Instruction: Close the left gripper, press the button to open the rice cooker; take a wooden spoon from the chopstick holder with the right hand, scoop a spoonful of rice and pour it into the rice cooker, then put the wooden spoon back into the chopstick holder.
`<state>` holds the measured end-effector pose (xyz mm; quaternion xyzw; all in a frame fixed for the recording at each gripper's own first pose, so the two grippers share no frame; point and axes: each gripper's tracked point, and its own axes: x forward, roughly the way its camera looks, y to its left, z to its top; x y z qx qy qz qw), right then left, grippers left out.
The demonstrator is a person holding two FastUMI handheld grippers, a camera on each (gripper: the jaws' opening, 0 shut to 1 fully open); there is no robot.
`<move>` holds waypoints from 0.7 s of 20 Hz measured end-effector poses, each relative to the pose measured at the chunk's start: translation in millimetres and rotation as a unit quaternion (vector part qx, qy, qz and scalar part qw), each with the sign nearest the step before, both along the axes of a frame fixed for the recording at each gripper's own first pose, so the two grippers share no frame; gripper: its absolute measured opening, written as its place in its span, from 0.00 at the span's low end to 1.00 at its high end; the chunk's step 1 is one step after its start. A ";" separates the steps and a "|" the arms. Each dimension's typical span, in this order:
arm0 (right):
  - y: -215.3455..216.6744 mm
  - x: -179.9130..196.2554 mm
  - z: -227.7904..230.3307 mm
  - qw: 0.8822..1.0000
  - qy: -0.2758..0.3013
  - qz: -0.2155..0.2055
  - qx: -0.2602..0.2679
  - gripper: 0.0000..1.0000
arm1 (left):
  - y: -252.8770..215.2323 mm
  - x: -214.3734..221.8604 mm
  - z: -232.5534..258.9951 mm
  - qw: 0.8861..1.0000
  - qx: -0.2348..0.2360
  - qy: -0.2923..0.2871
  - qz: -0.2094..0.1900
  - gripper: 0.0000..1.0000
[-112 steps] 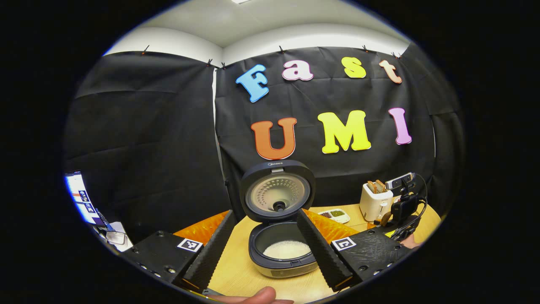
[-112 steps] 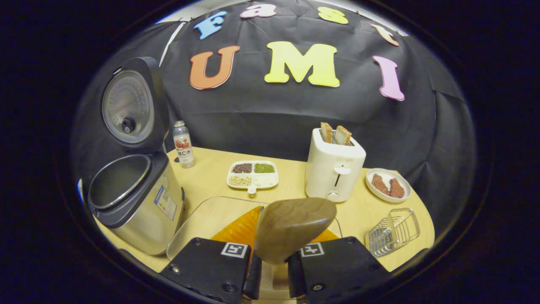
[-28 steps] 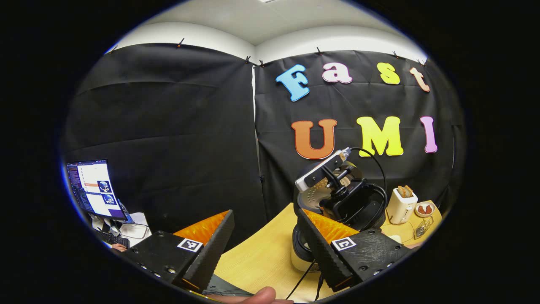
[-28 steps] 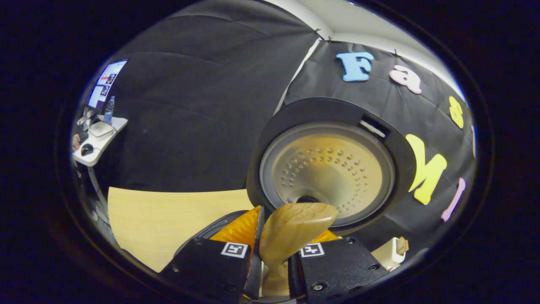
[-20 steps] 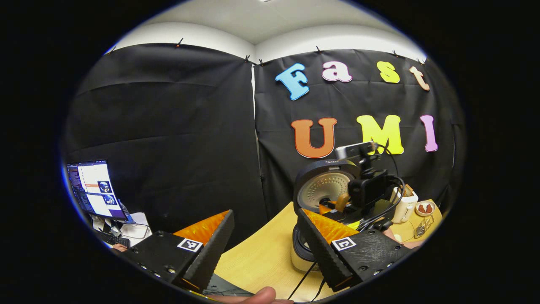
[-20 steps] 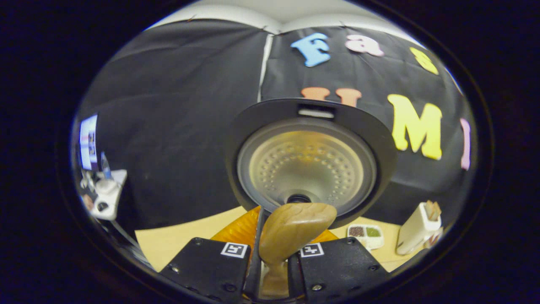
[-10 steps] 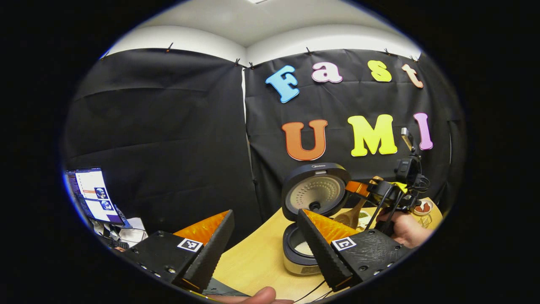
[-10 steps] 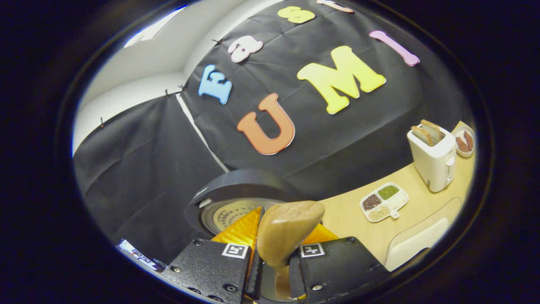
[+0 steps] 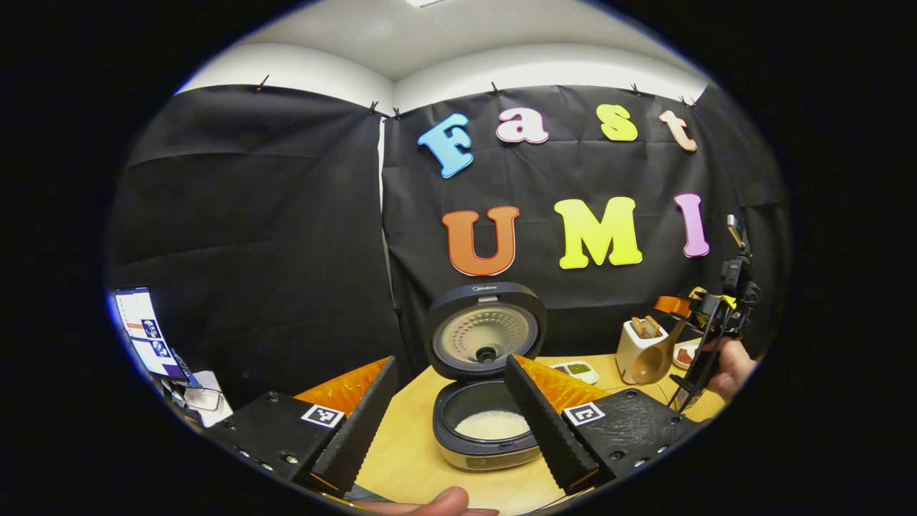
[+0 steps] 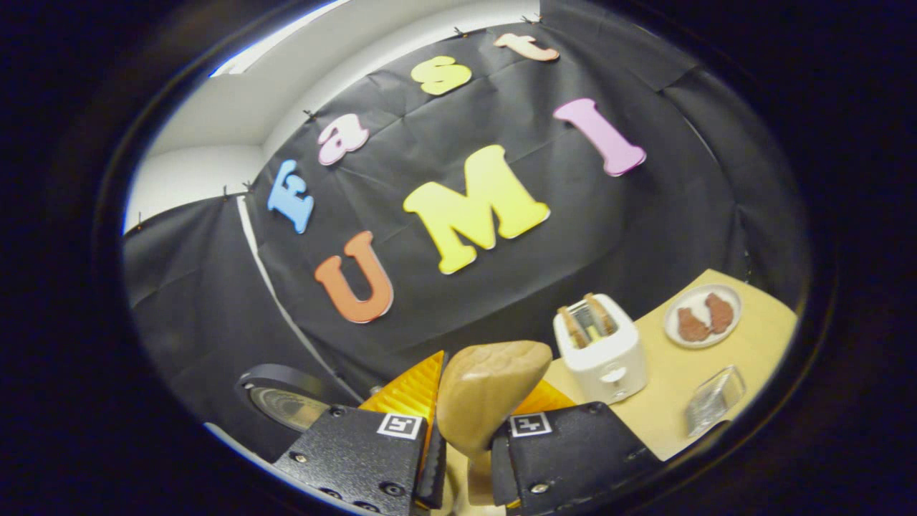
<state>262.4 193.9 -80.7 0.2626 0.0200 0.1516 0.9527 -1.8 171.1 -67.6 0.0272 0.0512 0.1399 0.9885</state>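
We see the left tongs (image 9: 450, 408) wide apart and holding nothing, low over the counter (image 9: 408, 459). Between their fingers stands the cooker (image 9: 487, 423), its lid (image 9: 486, 331) up and white rice (image 9: 492, 424) lying in the pot. A thumb tip (image 9: 448, 502) shows at the bottom edge.

The counter is light wood and stands in front of a black cloth wall; above the cloth we see a white wall and ceiling. On the counter behind the cooker lies a divided dish (image 9: 577, 370), and to the right a white toaster (image 9: 640, 347) with two slices of bread in it. At the far left, beyond the counter, a lit screen (image 9: 143, 331) stands on a desk.

The right tongs (image 10: 462, 459) are narrow and grip the handle of the spoon (image 10: 491, 398), its bowl up and close to the camera. In the left gripper view these tongs (image 9: 706, 315) and the hand (image 9: 734, 358) holding them are at the right, above the counter, with the spoon hanging just in front of the toaster. In the right gripper view we see a plate (image 10: 701, 315) with two brown pieces, and nearer, a wire holder (image 10: 713, 400). The cooker lid is at the lower left there.
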 end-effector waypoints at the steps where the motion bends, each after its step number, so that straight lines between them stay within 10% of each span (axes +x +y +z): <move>1: -27.8 7.2 -6.7 1.000 0.008 -0.020 -0.002 0.31 | -4.2 2.2 0.9 1.000 -0.001 0.000 -0.001 0.95; 14: -175.8 49.9 -75.8 0.991 0.050 -0.113 -0.053 0.26 | -48.7 18.8 11.0 0.999 0.019 -0.002 -0.028 0.96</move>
